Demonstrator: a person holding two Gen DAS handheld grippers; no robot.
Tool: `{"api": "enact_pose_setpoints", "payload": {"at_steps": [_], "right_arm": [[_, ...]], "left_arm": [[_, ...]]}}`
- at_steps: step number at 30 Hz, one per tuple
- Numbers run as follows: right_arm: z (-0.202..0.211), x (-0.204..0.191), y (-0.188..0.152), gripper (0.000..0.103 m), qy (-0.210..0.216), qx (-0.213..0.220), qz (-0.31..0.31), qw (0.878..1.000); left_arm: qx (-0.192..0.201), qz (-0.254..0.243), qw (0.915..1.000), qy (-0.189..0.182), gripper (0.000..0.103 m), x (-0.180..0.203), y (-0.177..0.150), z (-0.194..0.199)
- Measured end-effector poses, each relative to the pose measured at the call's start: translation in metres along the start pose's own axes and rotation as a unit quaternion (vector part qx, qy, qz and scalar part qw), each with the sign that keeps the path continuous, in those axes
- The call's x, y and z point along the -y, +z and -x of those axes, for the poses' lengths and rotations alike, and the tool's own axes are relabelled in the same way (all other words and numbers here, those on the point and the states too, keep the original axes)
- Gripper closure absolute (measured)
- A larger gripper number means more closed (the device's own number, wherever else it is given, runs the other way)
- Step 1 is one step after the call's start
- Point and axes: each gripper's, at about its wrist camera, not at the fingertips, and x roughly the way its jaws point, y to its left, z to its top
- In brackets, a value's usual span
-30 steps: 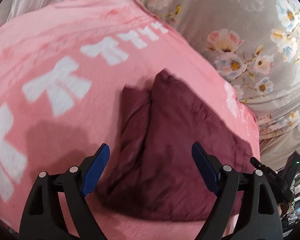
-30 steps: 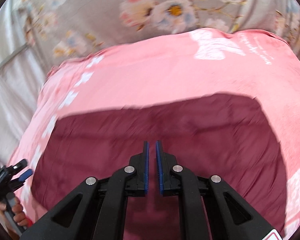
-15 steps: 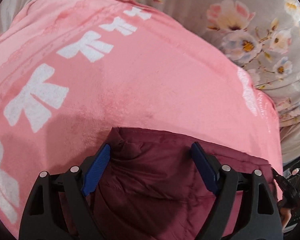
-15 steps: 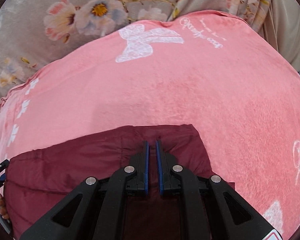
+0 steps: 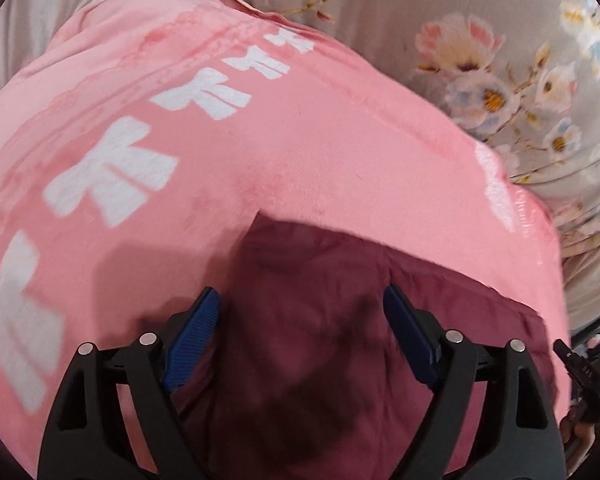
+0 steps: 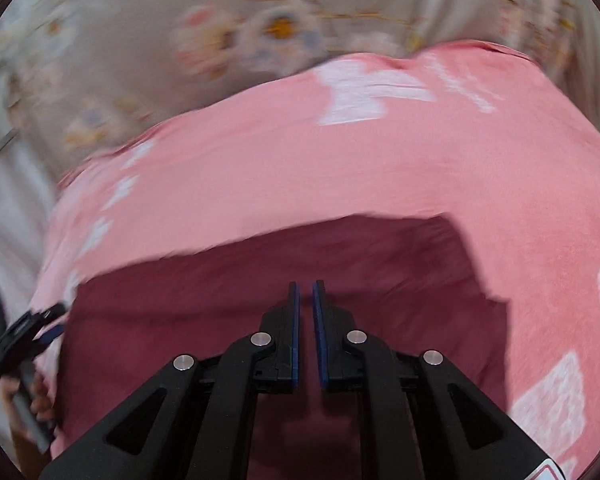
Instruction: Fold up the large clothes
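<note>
Now folded maroon garment [image 5: 320,340] lying flat on pink blanket [image 5: 260,140], shifted since half a second ago. Left gripper [image 5: 302,340] spread wide over it, gripping nothing. Right gripper [image 6: 306,312] nearly closed, just opened slightly, gap empty. Beyond: floral sheet [image 5: 480,40], blurred in right view.

Here's the bed [image 5: 480,8], dressed in a grey-beige sheet printed with pale pink and blue flowers. Spread flat over it lies a pink fleece blanket [image 5: 300,140], a row of white bow shapes running along one side and some white script near the far edge. On the blanket rests a maroon garment [image 5: 320,320], apparently folded, though motion blur softens its edges in the right wrist view.
</note>
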Motion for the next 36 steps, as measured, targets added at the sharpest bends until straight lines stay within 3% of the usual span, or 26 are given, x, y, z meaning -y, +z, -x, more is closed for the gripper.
{"api": "enact_pose_setpoints", "payload": {"at_steps": [2,6,8,13,18,21,26,30,33,36], "right_arm": [[0.005,-0.033,-0.021,0.092,0.026,-0.027,0.039,0.999],[0.001,-0.077,-0.065,0.092,0.083,-0.080,0.071,0.991],[-0.001,-0.088,-0.078,0.092,0.077,-0.087,0.091,0.989],[-0.017,-0.083,-0.098,0.093,0.069,-0.102,0.090,0.988],[-0.028,-0.078,-0.110,0.094,0.065,-0.093,0.090,0.989],[-0.033,-0.074,-0.112,0.094,0.070,-0.088,0.083,0.990],[-0.035,-0.066,-0.112,0.094,0.092,-0.082,0.066,0.990],[-0.015,-0.050,-0.107,0.092,0.136,-0.082,0.012,0.987],[0.015,-0.047,-0.108,0.092,0.155,-0.062,0.024,0.986],[0.022,-0.044,-0.118,0.092,0.171,-0.084,0.023,0.981]], "left_arm": [[-0.008,0.010,0.9999,-0.010,0.012,-0.013,-0.020,0.027],[-0.059,0.055,0.9967,-0.012,0.011,-0.048,-0.068,0.055],[-0.073,0.085,0.9933,-0.028,0.011,-0.060,-0.088,0.064],[-0.064,0.109,0.9883,-0.086,0.008,-0.058,-0.108,0.074],[-0.061,0.119,0.9862,-0.099,0.008,-0.045,-0.111,0.070],[-0.069,0.113,0.9845,-0.114,0.019,-0.034,-0.111,0.068],[-0.062,0.065,0.9878,-0.127,0.065,0.006,-0.105,0.080],[-0.021,0.001,0.9909,-0.133,0.077,0.052,-0.092,0.107],[0.005,-0.055,0.9888,-0.138,0.081,0.091,-0.086,0.129],[0.024,-0.114,0.9831,-0.142,0.082,0.129,-0.087,0.147]]}}
